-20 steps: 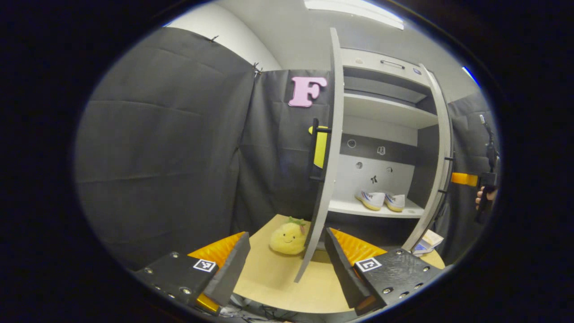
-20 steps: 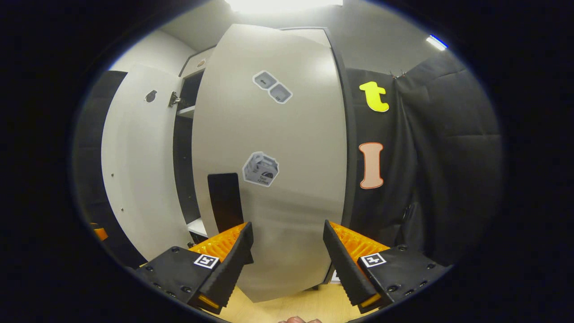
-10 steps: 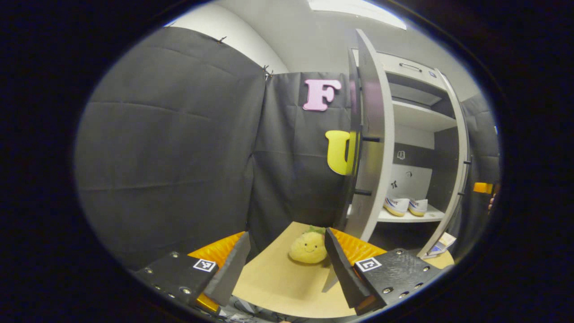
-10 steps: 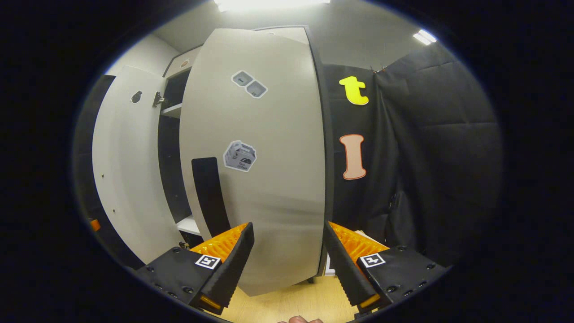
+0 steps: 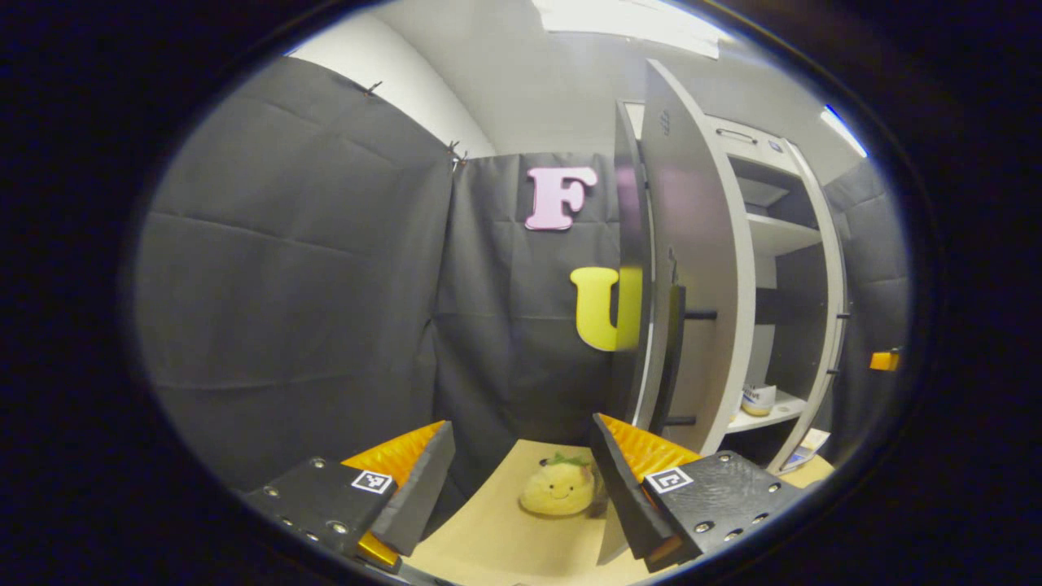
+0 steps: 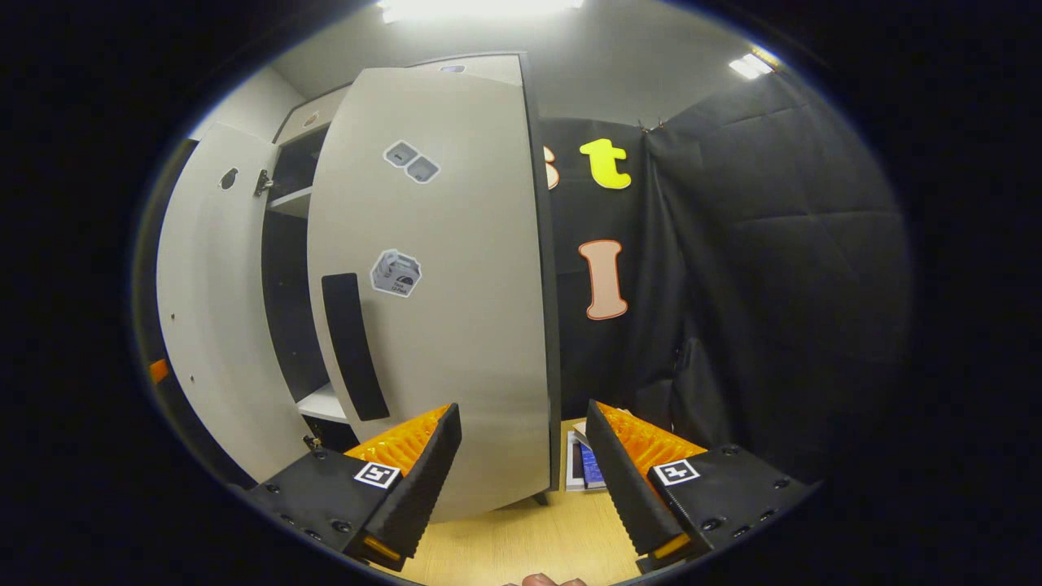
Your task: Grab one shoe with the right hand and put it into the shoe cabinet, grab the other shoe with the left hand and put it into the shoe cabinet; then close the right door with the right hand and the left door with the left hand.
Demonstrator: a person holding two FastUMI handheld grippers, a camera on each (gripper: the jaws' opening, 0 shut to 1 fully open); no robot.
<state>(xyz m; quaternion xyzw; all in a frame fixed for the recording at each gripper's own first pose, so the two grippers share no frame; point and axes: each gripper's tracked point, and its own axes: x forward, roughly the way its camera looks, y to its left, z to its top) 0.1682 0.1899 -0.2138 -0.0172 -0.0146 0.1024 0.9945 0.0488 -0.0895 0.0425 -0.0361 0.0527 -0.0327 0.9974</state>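
From the left gripper view I see the left door (image 5: 692,268) partly swung in, edge-on to me, with a plush toy (image 5: 558,488) on the table (image 5: 496,545) near its foot and one shoe (image 5: 759,399) showing on the lower shelf of the shoe cabinet (image 5: 802,244). The right gripper view instead faces the outer side of the right door (image 6: 456,325), not fully shut, a dark gap between it and the left door's inner face. My left gripper (image 5: 521,480) and right gripper (image 6: 521,472) both stand wide apart, holding nothing, with bare tabletop beneath each.
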